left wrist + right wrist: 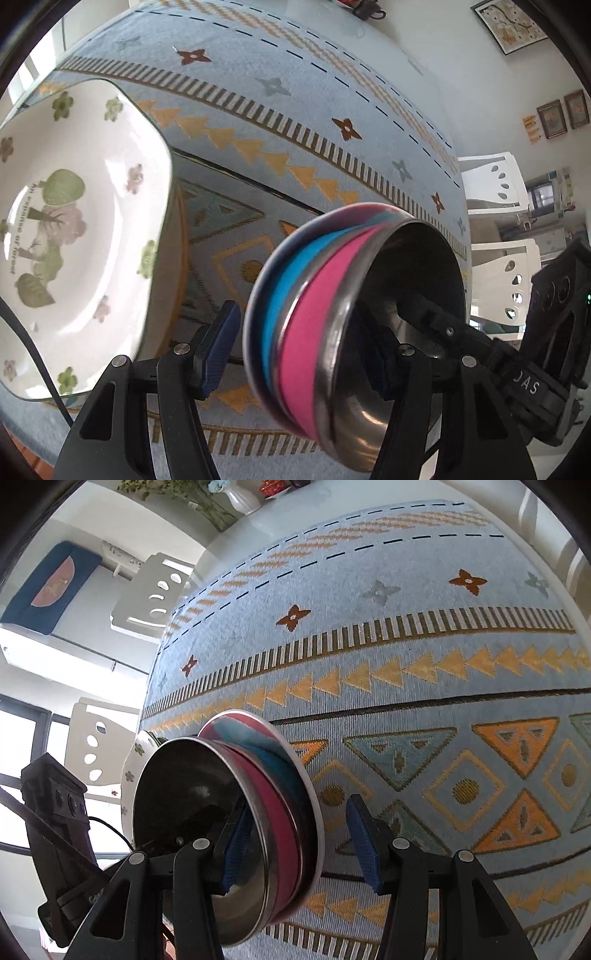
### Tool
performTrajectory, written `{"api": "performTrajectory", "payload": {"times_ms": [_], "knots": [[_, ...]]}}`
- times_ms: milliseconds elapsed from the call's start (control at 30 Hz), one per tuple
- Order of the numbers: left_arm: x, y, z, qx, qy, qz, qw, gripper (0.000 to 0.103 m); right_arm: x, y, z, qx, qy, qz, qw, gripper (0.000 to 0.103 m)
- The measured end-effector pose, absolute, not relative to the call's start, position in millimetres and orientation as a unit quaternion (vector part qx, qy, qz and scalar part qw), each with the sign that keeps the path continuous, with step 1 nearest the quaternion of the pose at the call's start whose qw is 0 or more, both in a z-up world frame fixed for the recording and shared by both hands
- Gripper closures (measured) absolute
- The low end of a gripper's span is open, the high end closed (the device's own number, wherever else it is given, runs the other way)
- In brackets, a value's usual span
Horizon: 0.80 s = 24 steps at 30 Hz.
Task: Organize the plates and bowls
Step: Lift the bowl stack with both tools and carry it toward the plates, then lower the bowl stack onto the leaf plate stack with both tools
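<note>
Above a table spread with a pale blue patterned cloth (303, 122), two hand-held grippers meet at one stack of bowls (332, 314), held clear of the cloth and tipped on its side to both cameras. A steel bowl (413, 273) is nested in a pink-sided bowl (314, 325), then a blue-sided bowl (280, 295), with a pale plate (258, 291) at the back of the stack.

In the left wrist view the stack fills the 5 o'clock area. The left gripper (303, 332) straddles it. Its blue pad (221, 347) at 7 o'clock stands just beside the plate's rim, and contact cannot be told. Its other finger is hidden behind the steel rim. The right gripper's black finger (432, 317) reaches into the steel bowl from 4 o'clock.

In the right wrist view the stack sits at 7 o'clock. The right gripper (299, 808) has its jaws half spread around it, with one blue pad (236, 845) against the inside of the steel bowl. The other blue pad (364, 845) stands apart from the plate's rim, with cloth showing between them.

A white floral plate (85, 229) lies on the cloth at 9 o'clock in the left view, well apart from the stack. White chairs (495, 184) stand beyond the table's edge at 3 o'clock.
</note>
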<state>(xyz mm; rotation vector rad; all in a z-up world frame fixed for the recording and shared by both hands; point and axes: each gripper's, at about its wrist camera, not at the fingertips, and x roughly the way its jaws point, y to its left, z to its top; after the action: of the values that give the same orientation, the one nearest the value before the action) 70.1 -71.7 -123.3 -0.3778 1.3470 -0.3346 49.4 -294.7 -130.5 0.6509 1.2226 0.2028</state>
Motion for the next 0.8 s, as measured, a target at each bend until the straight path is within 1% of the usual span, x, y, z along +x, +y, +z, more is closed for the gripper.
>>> {"api": "performTrajectory", "payload": {"times_ms": [67, 133, 167, 200, 233, 400, 533, 800], "knots": [[69.8, -75.4, -123.3, -0.173, 0.616, -0.159, 0.752, 0.046, 55.1, -294.2, -132.7, 0.297, 0.561, 0.099, 0.766, 0.053], [67.5, -82.3, -121.2, -0.148, 0.611, -0.155, 0.762, 0.047, 58.6, -294.7, -133.5, 0.295, 0.558, 0.105, 0.769, 0.054], [66.2, -85.4, -120.2, -0.137, 0.608, -0.154, 0.766, 0.047, 59.7, -294.9, -133.9, 0.297, 0.555, 0.109, 0.769, 0.057], [65.1, -87.1, -119.3, -0.130, 0.605, -0.155, 0.770, 0.047, 60.7, -294.8, -134.1, 0.298, 0.552, 0.116, 0.770, 0.064], [64.0, -88.1, -118.3, -0.124, 0.602, -0.155, 0.774, 0.047, 61.0, -293.9, -134.0, 0.297, 0.552, 0.125, 0.769, 0.067], [64.9, -86.1, -117.1, -0.124, 0.599, -0.163, 0.774, 0.051, 58.8, -288.3, -131.4, 0.262, 0.548, 0.129, 0.784, 0.070], [65.5, -94.2, -117.7, -0.114, 0.598, -0.177, 0.773, 0.051, 54.0, -285.3, -128.2, 0.221, 0.549, 0.128, 0.796, 0.071], [62.9, -135.1, -117.2, -0.088, 0.603, -0.233, 0.758, 0.052, 30.7, -321.9, -128.9, 0.245, 0.552, 0.095, 0.792, 0.071]]}}
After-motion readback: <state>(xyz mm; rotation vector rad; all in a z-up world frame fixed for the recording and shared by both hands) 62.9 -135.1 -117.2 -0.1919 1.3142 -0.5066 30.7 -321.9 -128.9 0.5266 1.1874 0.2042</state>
